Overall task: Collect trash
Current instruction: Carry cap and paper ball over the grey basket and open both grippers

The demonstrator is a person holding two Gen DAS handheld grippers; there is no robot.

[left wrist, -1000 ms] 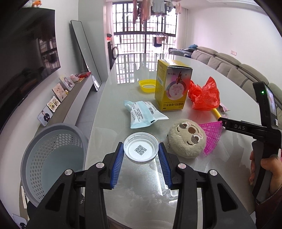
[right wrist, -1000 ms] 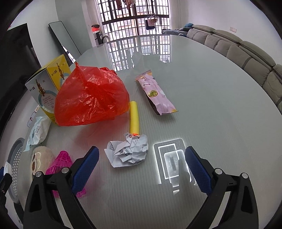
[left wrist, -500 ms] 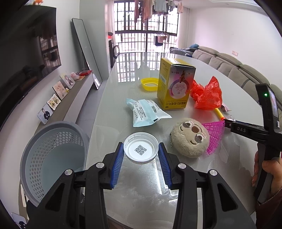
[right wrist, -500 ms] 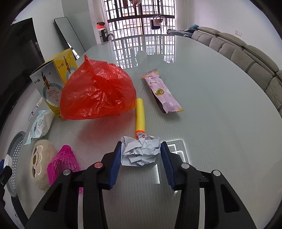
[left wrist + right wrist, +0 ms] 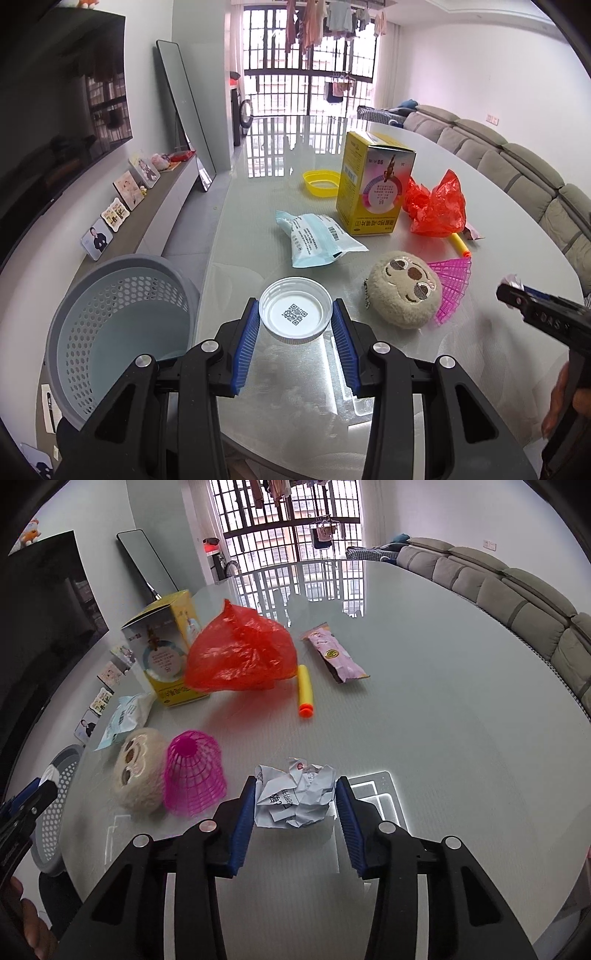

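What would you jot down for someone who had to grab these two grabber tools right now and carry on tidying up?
Left gripper: shut on the white plastic lid, near the table's edge beside the grey basket.
Right gripper: shut on the crumpled paper ball.
Done: both pieces gripped; the visible part of the basket holds nothing.
Left: drop lid and paper into the basket. Then probably the red plastic bag, pink snack wrapper and blue-white packet.
Judge yourself: yellow box, plush toy, pink mesh cone, yellow foam dart, yellow dish.
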